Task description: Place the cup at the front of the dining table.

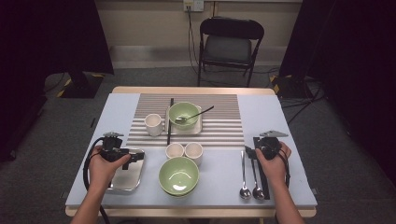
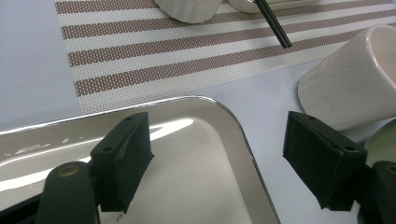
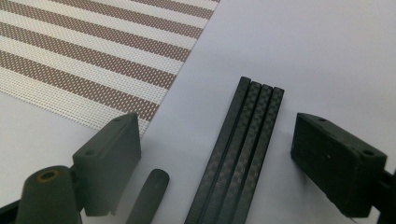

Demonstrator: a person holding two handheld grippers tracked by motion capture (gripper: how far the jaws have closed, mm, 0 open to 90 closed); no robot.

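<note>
High view: I use the striped mat (image 1: 187, 119) as my landmark. My left gripper (image 1: 122, 154) sits off the mat's near left corner, over a steel tray (image 1: 126, 179). My right gripper (image 1: 261, 150) sits off the mat's near right corner, above a bundle of black chopsticks (image 1: 265, 179), with two spoons (image 1: 250, 186) just beside them. On the mat: a mug (image 1: 153, 124) and a green bowl (image 1: 183, 114) with a spoon in it. Just off the mat's near edge stand two small white cups (image 1: 184, 150), and nearer me a second green bowl (image 1: 179, 175).

Left gripper view: jaws stand wide apart, holding nothing. One jaw hangs over the tray (image 2: 201, 186); the other is past the tray's rim, over bare table. A white cup (image 2: 355, 84) lies just beyond that jaw. The mat (image 2: 163, 56) runs across behind.

Right gripper view: jaws spread wide, nothing between the pads. The chopsticks (image 3: 243, 149) lie on the table between the jaws, side by side and touching, untouched by either pad. A dark handle tip (image 3: 149, 193) lies beside one jaw. The mat's corner (image 3: 93, 60) sits beyond it.
</note>
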